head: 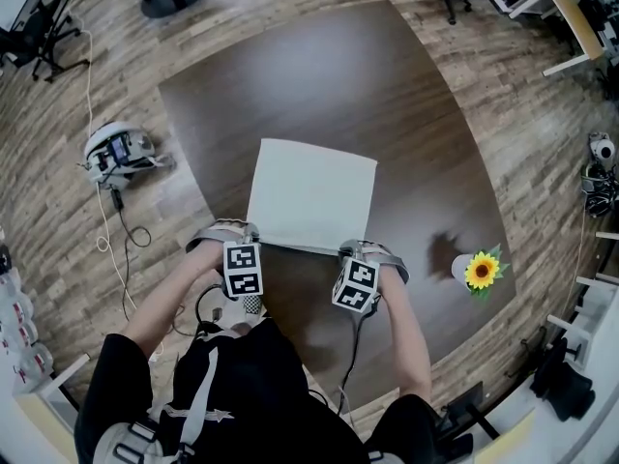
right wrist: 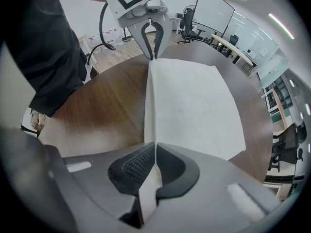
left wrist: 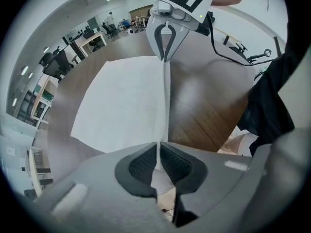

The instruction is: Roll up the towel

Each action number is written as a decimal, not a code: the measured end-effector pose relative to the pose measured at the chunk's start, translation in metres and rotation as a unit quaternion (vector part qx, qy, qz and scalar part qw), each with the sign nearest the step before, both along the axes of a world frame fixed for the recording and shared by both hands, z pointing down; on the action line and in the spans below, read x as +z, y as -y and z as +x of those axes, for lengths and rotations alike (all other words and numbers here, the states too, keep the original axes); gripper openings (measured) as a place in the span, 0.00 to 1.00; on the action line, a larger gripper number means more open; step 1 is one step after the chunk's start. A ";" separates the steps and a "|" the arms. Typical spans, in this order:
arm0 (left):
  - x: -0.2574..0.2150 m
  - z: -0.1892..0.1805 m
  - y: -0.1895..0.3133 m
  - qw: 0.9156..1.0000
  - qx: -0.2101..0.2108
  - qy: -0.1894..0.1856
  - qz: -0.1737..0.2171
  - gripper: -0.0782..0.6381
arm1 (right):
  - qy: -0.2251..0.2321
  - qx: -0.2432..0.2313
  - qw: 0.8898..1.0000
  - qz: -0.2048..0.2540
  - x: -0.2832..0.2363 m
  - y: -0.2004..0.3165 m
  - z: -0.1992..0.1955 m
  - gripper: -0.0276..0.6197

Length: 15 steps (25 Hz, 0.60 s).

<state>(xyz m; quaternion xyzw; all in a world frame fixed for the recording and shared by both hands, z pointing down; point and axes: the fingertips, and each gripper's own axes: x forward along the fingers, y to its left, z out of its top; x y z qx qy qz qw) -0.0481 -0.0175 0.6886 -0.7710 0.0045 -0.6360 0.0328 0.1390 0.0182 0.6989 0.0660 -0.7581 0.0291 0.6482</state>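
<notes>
A white towel (head: 311,193) lies flat on the dark brown table (head: 387,95), its near edge lifted. My left gripper (head: 242,247) is shut on the towel's near-left corner, and my right gripper (head: 360,259) is shut on the near-right corner. In the left gripper view the towel (left wrist: 126,106) spreads out to the left of a raised edge that runs straight from my left gripper (left wrist: 159,154) to the right gripper (left wrist: 165,57). The right gripper view mirrors this: the towel (right wrist: 194,106) lies right of the taut edge between my right gripper (right wrist: 154,155) and the left gripper (right wrist: 151,56).
A white cup with a yellow sunflower (head: 477,271) stands on the table at the right, near its edge. On the wood floor at left lie a white device (head: 116,151) and a cable. Office chairs and desks stand around the room.
</notes>
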 end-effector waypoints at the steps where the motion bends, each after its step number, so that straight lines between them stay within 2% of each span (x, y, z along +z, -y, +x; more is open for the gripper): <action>1: 0.001 0.000 0.002 1.000 -0.001 0.000 0.000 0.16 | 0.000 0.001 1.000 -0.002 0.001 0.001 0.000 0.07; 5: 0.005 -0.001 0.009 1.000 -0.015 -0.002 0.009 0.18 | 0.002 0.013 1.000 0.014 0.001 0.009 -0.001 0.08; 11: 0.005 -0.002 0.023 0.998 -0.049 -0.010 0.031 0.35 | 0.008 0.048 0.996 0.072 -0.003 0.033 0.008 0.34; 15: 0.003 -0.009 0.033 0.997 -0.064 -0.009 0.039 0.39 | 0.003 0.061 0.994 0.087 -0.006 0.040 0.014 0.39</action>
